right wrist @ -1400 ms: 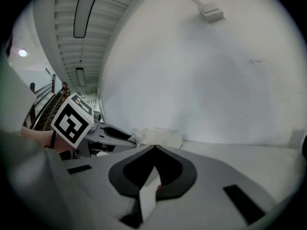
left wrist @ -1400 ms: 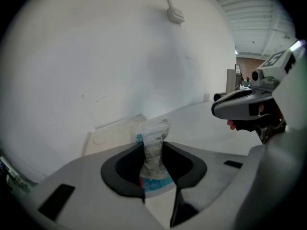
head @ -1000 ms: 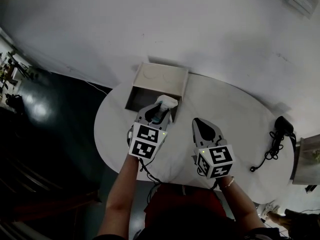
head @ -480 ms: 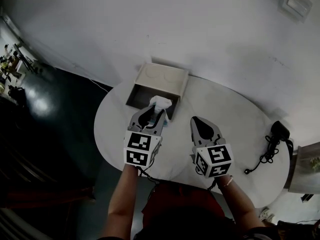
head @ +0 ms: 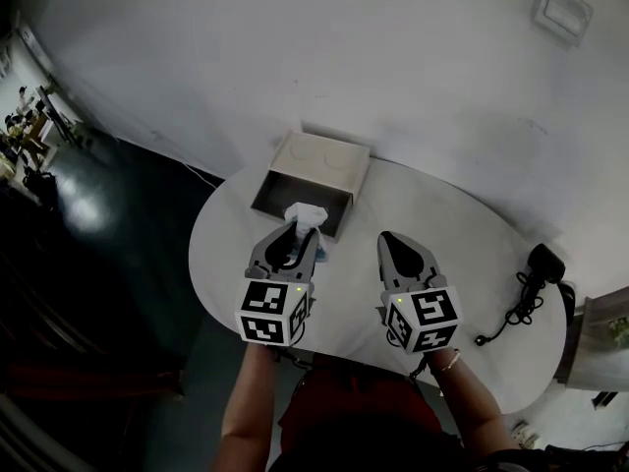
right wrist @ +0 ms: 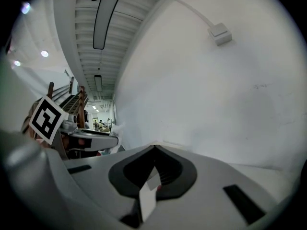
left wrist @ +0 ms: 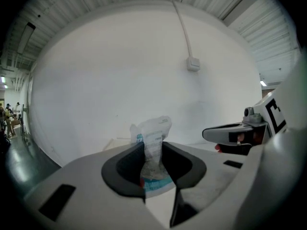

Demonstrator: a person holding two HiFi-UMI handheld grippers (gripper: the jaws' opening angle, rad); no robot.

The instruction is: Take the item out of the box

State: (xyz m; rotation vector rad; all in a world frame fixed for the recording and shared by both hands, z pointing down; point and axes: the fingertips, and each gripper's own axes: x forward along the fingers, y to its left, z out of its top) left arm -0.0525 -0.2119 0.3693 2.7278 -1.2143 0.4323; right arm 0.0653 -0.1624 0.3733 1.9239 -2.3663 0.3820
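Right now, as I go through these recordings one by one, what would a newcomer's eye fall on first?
First the crumpled white packet with teal print, pinched upright in the left gripper at the near edge of the open box on the table's far side. Next the right gripper, jaws together and empty, hovering beside it; a black cable lies near the table's right edge.

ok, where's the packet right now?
The packet is pinched in the left gripper, left of centre in the head view, at the open box's near edge.
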